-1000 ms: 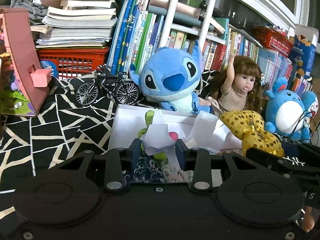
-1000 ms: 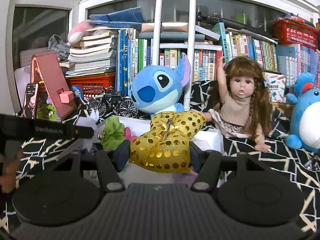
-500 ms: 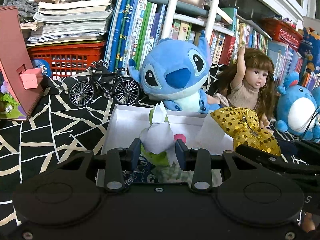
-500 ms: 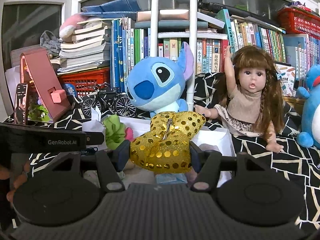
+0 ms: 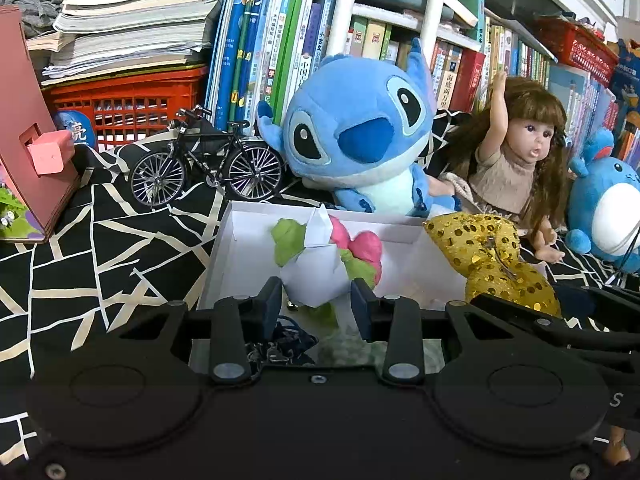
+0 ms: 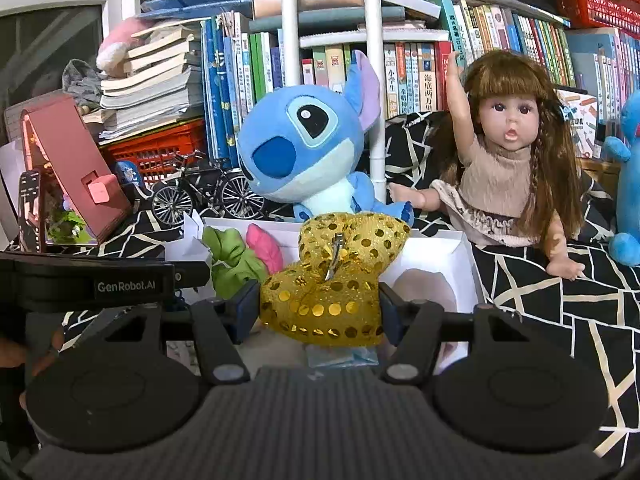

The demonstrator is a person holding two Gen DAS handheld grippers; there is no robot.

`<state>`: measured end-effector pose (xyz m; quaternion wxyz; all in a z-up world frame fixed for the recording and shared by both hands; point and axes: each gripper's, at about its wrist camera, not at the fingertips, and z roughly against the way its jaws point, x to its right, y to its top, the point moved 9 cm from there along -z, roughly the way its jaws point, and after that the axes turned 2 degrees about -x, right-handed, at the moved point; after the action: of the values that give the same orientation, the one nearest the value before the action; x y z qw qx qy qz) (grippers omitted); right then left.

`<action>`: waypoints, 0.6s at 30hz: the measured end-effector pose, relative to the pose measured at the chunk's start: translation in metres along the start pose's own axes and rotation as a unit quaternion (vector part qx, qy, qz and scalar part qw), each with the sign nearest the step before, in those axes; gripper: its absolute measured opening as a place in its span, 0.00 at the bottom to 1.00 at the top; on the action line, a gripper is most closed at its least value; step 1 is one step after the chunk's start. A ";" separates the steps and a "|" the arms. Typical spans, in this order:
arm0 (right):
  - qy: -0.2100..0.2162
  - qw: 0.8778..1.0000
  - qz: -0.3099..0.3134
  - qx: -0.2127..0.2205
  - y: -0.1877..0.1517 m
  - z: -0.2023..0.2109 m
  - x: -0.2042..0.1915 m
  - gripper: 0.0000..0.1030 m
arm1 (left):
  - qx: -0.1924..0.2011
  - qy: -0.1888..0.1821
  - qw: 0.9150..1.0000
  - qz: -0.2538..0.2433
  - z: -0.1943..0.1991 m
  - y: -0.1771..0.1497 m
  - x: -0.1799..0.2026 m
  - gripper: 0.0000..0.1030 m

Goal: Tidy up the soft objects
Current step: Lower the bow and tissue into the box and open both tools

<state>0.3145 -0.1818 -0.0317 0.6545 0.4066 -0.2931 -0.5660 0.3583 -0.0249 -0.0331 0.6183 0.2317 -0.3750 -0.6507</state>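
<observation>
My left gripper (image 5: 316, 304) is shut on a small bundle of white folded paper with green and pink soft pieces (image 5: 320, 264), held over the near edge of a shallow white box (image 5: 228, 248). My right gripper (image 6: 318, 310) is shut on a gold sequined bow (image 6: 340, 272) with a metal clip, over the same white box (image 6: 460, 248). The bow (image 5: 492, 256) shows at the right of the left wrist view. The green and pink bundle (image 6: 236, 256) shows at the left of the right wrist view, in front of the left gripper's body.
Behind the box sit a blue plush (image 5: 360, 140), a doll (image 5: 516, 160) and a second blue plush (image 5: 608, 208). A model bicycle (image 5: 208, 168), a red crate (image 5: 124, 108), a pink wooden stand (image 5: 32, 128) and shelves of books line the back. The cloth is black with white lines.
Both grippers have moved forward and slightly down toward the white box, each keeping its grip. The plush and doll loom larger in both views.
</observation>
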 end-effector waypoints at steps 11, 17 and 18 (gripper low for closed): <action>-0.013 1.000 0.007 -0.005 0.001 -0.008 0.003 0.63 | -0.006 0.004 1.000 -0.010 -0.011 0.000 0.003 0.35; -0.026 1.000 0.004 -0.010 -0.002 -0.009 0.013 0.63 | -0.011 0.008 1.000 -0.010 -0.016 -0.001 0.001 0.35; -0.027 1.000 0.005 -0.010 -0.003 -0.009 0.013 0.63 | -0.012 0.008 1.000 -0.010 -0.017 -0.001 0.001 0.35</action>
<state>0.3229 -0.1925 -0.0397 0.6534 0.3831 -0.3065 -0.5765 0.3704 -0.0298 -0.0440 0.6177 0.2335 -0.3598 -0.6592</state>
